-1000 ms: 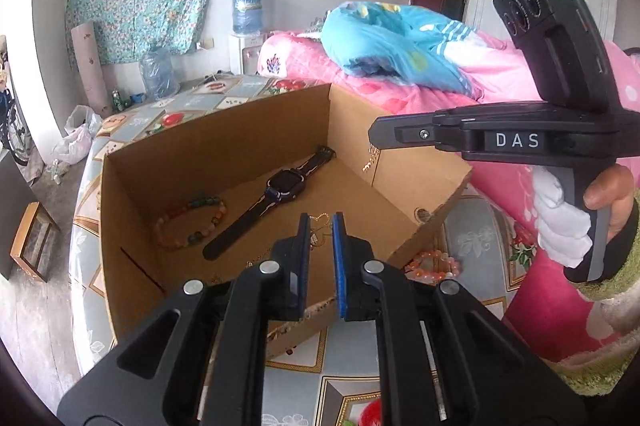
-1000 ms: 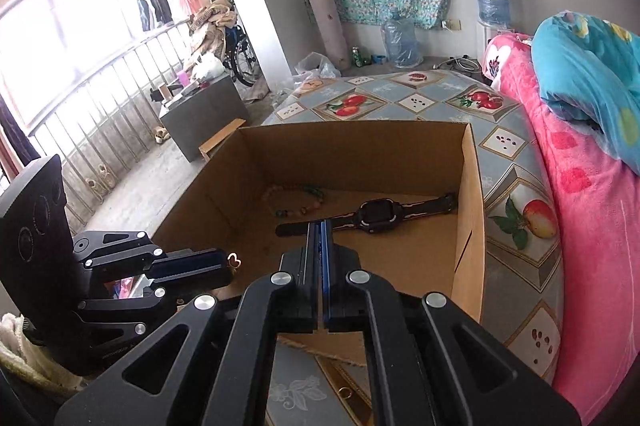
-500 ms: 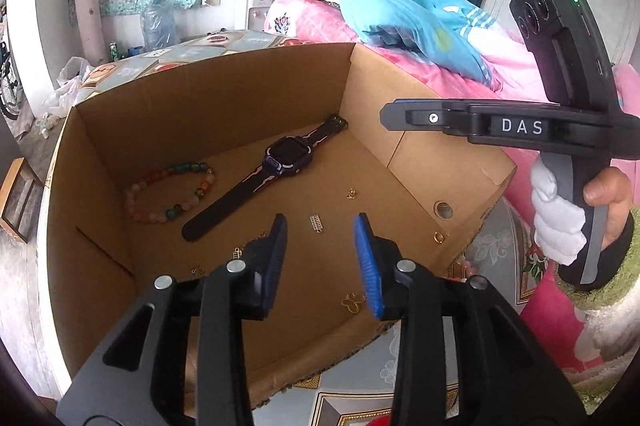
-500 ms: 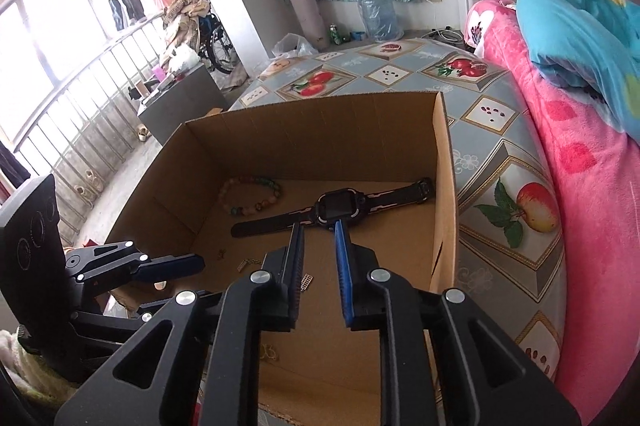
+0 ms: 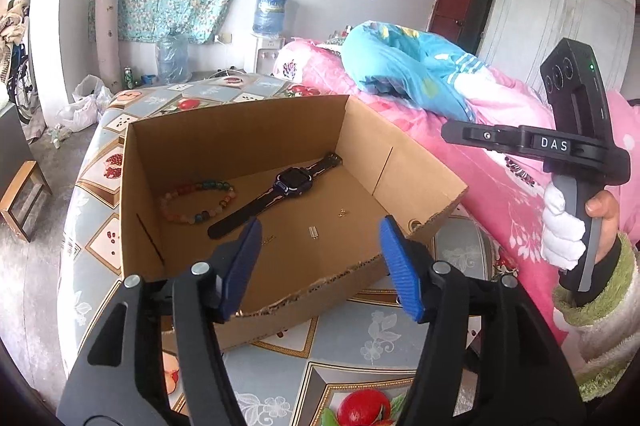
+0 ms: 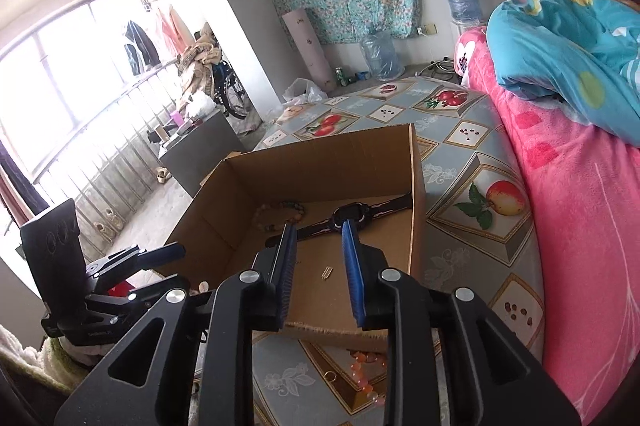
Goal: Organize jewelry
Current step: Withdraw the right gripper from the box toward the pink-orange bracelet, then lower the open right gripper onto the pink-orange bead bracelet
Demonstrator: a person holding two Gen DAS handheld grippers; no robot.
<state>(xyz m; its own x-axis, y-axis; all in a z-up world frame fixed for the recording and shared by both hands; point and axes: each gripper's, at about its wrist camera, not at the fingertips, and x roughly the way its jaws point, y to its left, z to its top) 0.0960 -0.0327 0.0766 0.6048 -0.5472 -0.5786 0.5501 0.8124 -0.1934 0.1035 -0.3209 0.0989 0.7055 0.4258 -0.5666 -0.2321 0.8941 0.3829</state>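
Note:
An open cardboard box (image 5: 152, 209) (image 6: 416, 201) sits on the fruit-patterned mat. Inside lie a black smartwatch (image 5: 294, 181) (image 6: 352, 218), a multicoloured bead bracelet (image 5: 196, 201) (image 6: 280, 211) and small gold pieces such as a clip (image 5: 313, 232) (image 6: 327, 272) and an earring (image 5: 341, 212). My left gripper (image 5: 320, 266) is wide open and empty above the box's near edge. My right gripper (image 6: 320, 266) is open and empty over the near end of the box; it also shows in the left wrist view (image 5: 452, 133). An orange bead bracelet (image 6: 366, 370) and a gold ring (image 6: 330, 377) lie on the mat outside the box.
A pink blanket (image 6: 580, 205) and a blue quilt (image 5: 412, 73) lie on the bed to the right. The mat (image 5: 360, 346) drops off on the left to the floor with a wooden stool (image 5: 20, 197). Water bottles (image 5: 172, 61) stand by the far wall.
Both grippers opened from shut and drew back and up from the box. Small gold pieces now lie on the box floor.

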